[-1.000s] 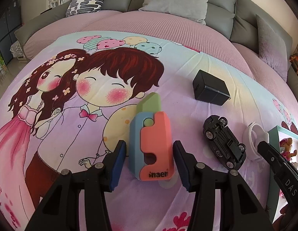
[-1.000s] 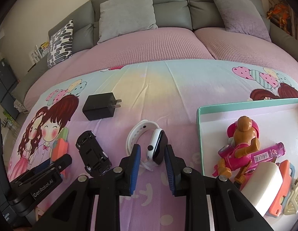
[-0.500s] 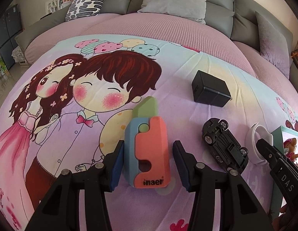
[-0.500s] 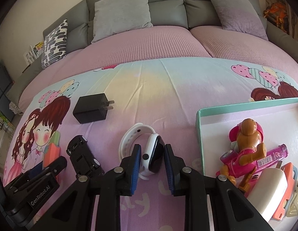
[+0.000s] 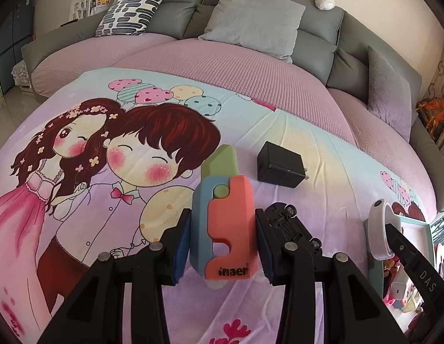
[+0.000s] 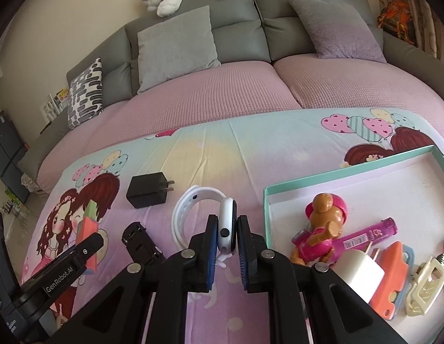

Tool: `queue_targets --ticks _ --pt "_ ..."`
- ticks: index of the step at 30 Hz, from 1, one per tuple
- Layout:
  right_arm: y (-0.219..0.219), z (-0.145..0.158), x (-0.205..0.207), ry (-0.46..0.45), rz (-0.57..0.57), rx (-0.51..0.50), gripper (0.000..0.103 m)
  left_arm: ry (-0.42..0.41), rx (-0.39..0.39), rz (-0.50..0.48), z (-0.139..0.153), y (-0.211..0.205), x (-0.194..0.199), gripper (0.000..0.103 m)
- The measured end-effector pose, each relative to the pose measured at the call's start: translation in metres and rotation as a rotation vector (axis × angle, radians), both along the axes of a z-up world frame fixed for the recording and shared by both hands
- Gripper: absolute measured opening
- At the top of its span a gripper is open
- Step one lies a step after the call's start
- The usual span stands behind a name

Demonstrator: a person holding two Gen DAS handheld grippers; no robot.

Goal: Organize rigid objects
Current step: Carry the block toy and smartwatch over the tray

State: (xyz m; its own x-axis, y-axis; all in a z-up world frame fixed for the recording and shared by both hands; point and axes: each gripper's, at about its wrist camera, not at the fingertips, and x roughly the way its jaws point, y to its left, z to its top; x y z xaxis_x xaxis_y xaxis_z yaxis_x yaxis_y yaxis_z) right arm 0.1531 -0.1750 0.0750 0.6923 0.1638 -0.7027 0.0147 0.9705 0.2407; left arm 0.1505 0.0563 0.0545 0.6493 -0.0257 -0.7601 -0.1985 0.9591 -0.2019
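Observation:
My left gripper (image 5: pixel 223 229) is shut on an orange, blue and green plastic toy (image 5: pixel 230 197), with its pads pressed on both sides. The toy hangs just above the cartoon bedsheet (image 5: pixel 78 200). My right gripper (image 6: pixel 227 223) is shut on the body of a white smartwatch (image 6: pixel 193 200), whose strap loops off to the left above the sheet. In the left wrist view the smartwatch (image 5: pixel 381 229) shows at the far right. A black toy car (image 6: pixel 141 240) and a black charger (image 6: pixel 149 189) lie on the sheet between the two grippers.
A teal-rimmed tray (image 6: pixel 351 169) at the right holds a pink puppy figure (image 6: pixel 322 223), a pink tube (image 6: pixel 365 235), a white plug (image 6: pixel 356 269), an orange toy (image 6: pixel 394 272) and a cream hair clip (image 6: pixel 425 286). Behind stands a grey sofa (image 6: pixel 236 28) with cushions and a plush dog.
Both grippers closed: the left on the colourful toy, the right on the watch body. Both then rose, lifting the toy and the watch off the sheet.

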Motion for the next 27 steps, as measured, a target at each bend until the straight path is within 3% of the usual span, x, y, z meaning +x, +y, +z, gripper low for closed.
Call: queue_targets --ticks 12,27 --pt "-0.069 0.037 -0.03 -0.059 -0.161 0.022 0.014 -0.102 0.008 -0.072 0.044 -0.026 -0.015 0.044" --pt "-0.175 0.037 -0.057 -0.03 -0.401 0.069 0.014 -0.139 -0.011 -0.292 0.064 -0.114 -0.02 0.044"
